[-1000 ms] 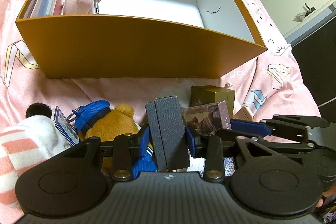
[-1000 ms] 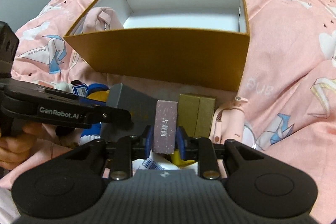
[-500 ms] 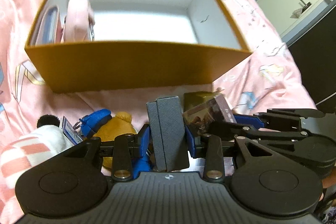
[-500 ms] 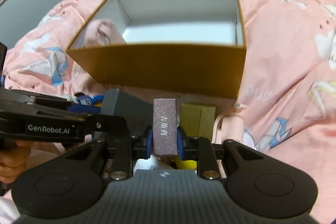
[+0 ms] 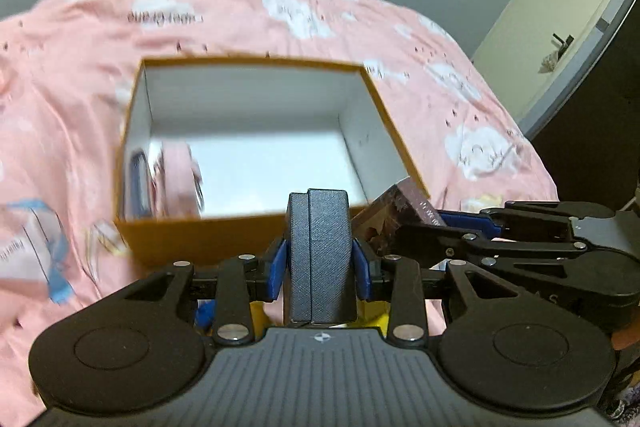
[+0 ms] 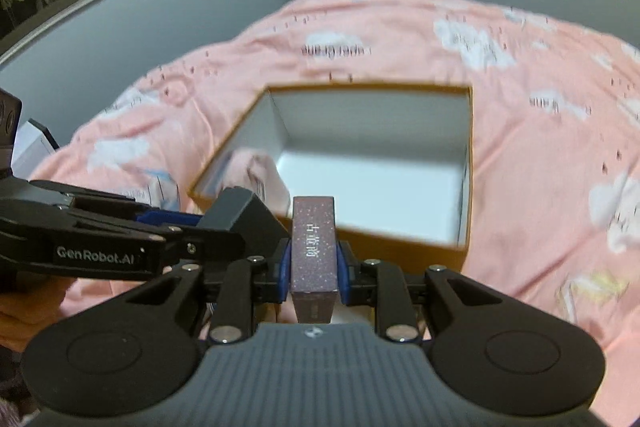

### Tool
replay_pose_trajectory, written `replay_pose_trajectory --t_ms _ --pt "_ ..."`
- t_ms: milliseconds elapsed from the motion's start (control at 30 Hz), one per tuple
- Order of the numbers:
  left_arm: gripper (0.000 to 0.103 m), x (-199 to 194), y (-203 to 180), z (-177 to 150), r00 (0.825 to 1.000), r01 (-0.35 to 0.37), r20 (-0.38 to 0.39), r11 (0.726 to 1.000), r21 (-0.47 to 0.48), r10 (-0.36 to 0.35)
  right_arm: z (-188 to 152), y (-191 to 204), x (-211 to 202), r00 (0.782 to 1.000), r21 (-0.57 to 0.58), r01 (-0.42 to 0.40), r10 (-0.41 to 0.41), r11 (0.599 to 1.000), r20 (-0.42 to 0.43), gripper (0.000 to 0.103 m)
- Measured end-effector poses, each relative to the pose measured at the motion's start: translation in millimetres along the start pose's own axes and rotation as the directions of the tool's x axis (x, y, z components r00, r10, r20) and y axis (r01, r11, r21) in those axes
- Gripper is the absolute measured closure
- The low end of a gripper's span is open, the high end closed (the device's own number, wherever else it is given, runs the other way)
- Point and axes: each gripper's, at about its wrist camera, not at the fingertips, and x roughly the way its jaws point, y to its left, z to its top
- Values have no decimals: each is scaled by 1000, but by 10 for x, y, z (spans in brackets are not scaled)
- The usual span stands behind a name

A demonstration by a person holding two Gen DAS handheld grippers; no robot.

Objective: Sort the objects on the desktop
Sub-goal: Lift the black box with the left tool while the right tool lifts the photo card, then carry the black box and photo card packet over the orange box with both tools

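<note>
Both loads are secure: your left gripper [image 5: 319, 264] clamps the grey case [image 5: 320, 255], your right gripper [image 6: 313, 262] the purple box [image 6: 313, 247]. You're mid-carry at the orange box [image 5: 256, 131] on the bed; clear its near wall, then release inside.

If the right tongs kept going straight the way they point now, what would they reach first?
Probably the open orange box: the right tongs, shut on a purple box, aim over its near wall toward the white floor inside. Depth is unclear.
</note>
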Motion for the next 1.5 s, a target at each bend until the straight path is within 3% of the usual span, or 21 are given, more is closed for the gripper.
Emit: replay_pose_trajectory --t_ms 233,367,633,933,1067,1233,1500 --pt "63 -85 79 289 995 -43 85 999 -5 43 375 52 -7 994 -17 -13 15 1000 108 79" --pt "63 31 207 433 994 -59 84 997 -47 63 536 1 231 995 22 -2 0 1000 104 79" --pt "63 206 485 549 987 -119 97 987 -110 130 559 -122 963 999 97 23 -19 995 -42 79" --pt "63 349 642 627 991 -101 78 987 -122 111 454 -10 1575 983 127 -4 28 992 -183 79" --pt "63 400 701 639 993 -84 68 988 -132 94 414 98 1707 978 85 18 0 996 -209 79" --pt "63 451 750 660 994 -77 63 987 -140 87 409 190 1743 971 79 -13 31 997 -239 78" --pt "64 452 794 671 995 -70 64 986 -149 80 382 4 1783 946 234 -84 151 969 -288 73"
